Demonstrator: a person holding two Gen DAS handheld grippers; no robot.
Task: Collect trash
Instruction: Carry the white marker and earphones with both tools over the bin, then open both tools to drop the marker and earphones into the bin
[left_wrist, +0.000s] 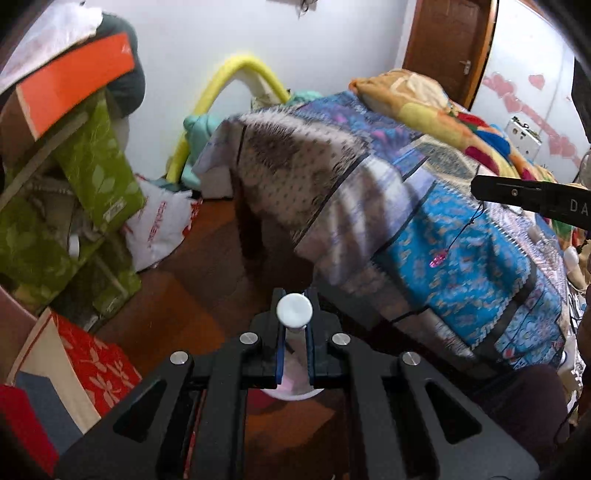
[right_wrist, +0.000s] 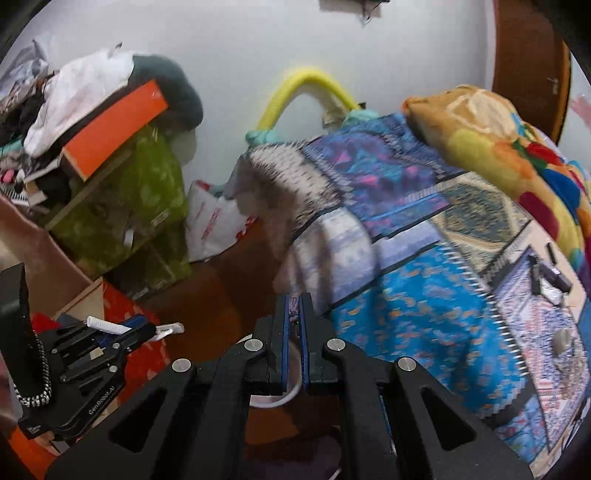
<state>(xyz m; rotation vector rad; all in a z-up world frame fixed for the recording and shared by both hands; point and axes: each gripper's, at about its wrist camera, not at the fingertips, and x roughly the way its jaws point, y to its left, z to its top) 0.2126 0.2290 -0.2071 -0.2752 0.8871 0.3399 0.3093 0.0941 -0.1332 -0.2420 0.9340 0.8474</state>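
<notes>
My left gripper (left_wrist: 294, 325) is shut on a small white tube-like piece of trash (left_wrist: 294, 312) with a round end, held above the brown floor. The same gripper (right_wrist: 147, 330) shows at the left of the right wrist view, with the white piece (right_wrist: 107, 326) sticking out both sides of the fingers. My right gripper (right_wrist: 294, 314) is nearly closed, with a small crumpled scrap (right_wrist: 293, 314) between the pads. A white round rim (right_wrist: 280, 400) shows below the right gripper and under the left one (left_wrist: 291, 395); what it is I cannot tell.
A bed with a patchwork blue blanket (left_wrist: 461, 251) fills the right. A green shelf unit (left_wrist: 92, 173) with an orange box (left_wrist: 74, 85) stands left. A white plastic bag (left_wrist: 159, 225) lies on the floor by the wall. A red floral box (left_wrist: 96, 362) is at lower left.
</notes>
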